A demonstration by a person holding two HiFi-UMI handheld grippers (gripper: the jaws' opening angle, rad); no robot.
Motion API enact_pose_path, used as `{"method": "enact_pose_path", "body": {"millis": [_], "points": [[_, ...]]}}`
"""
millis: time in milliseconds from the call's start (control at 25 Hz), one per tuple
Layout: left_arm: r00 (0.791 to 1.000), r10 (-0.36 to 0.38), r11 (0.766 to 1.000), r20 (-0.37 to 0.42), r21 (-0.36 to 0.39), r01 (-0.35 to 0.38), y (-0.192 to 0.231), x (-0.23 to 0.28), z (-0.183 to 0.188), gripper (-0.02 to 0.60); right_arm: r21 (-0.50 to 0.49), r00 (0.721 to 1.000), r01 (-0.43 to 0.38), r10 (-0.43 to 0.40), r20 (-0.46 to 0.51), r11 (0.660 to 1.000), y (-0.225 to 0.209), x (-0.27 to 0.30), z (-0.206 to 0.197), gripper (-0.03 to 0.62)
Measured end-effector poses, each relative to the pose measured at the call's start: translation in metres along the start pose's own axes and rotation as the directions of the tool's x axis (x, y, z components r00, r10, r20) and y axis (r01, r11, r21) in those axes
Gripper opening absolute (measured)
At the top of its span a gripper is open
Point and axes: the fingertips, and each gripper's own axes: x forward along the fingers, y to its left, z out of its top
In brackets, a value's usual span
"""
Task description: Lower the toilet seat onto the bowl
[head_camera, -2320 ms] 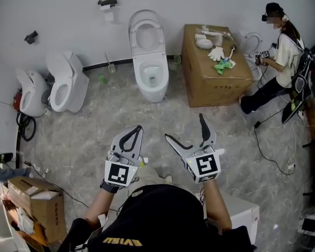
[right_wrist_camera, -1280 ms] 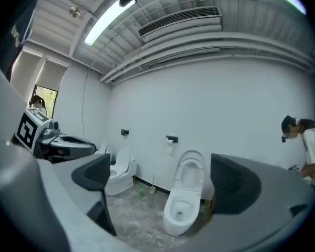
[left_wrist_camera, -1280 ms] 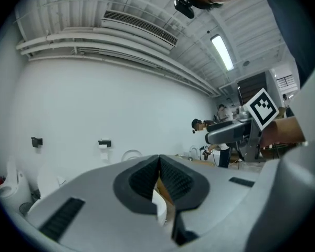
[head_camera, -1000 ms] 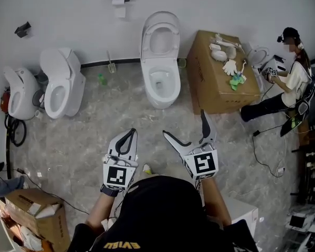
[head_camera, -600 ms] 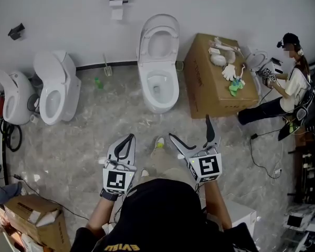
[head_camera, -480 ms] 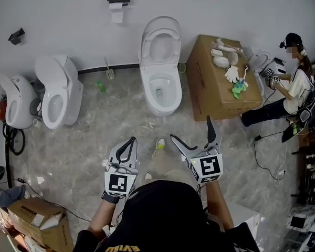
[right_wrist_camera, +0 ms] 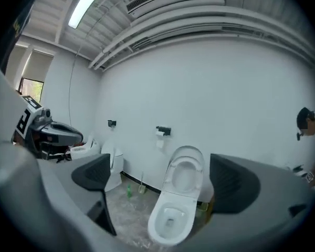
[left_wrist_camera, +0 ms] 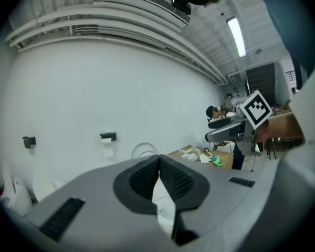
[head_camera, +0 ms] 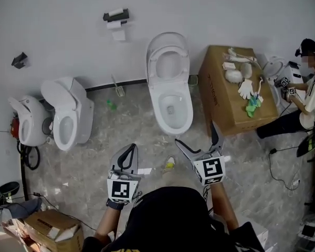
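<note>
The toilet seat [head_camera: 168, 62] stands raised and leans back toward the wall. Below it is the open bowl [head_camera: 173, 109]. Both lie well ahead of your right tool [head_camera: 196, 134], and the right gripper view frames them between its jaws.

That tool is spread wide and holds nothing. Your left tool [head_camera: 129, 150], ahead and to the left of you, has its pads pressed together, also on nothing.

Expect the seat to be a stiff, fairly light plastic ring, smooth and probably slippery, swinging on a hinge at its lower rear. Take hold at the upper free rim, farthest from the hinge. Once past upright it is likely to drop, so keep hold of it down to the bowl.

A cardboard box [head_camera: 236, 96] sits ahead and to the right of the right tool, just beside the bowl.
</note>
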Motion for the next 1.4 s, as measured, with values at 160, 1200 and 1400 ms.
{"method": "enact_pose_path", "body": {"millis": [160, 1200, 1400], "points": [[0.999, 0.013, 1.0, -0.034, 0.017, -0.012, 0.012, 0.056, 0.015, 0.012, 0.015, 1.0, 0.0, 0.0, 0.018, 1.0, -0.042, 0.038, 0.007, 0.583], [0.952, -0.306, 0.951, -0.01, 0.029, 0.306, 0.103, 0.326, 0.027, 0.012, 0.013, 0.973, 0.199, -0.196, -0.118, 0.98, -0.127, 0.231, -0.006, 0.583], [0.938, -0.345, 0.938, 0.031, -0.009, 0.346, 0.149, 0.373, 0.016, 0.012, -0.077, 0.962, 0.216, -0.225, -0.152, 0.973, -0.13, 0.295, 0.004, 0.582]]}}
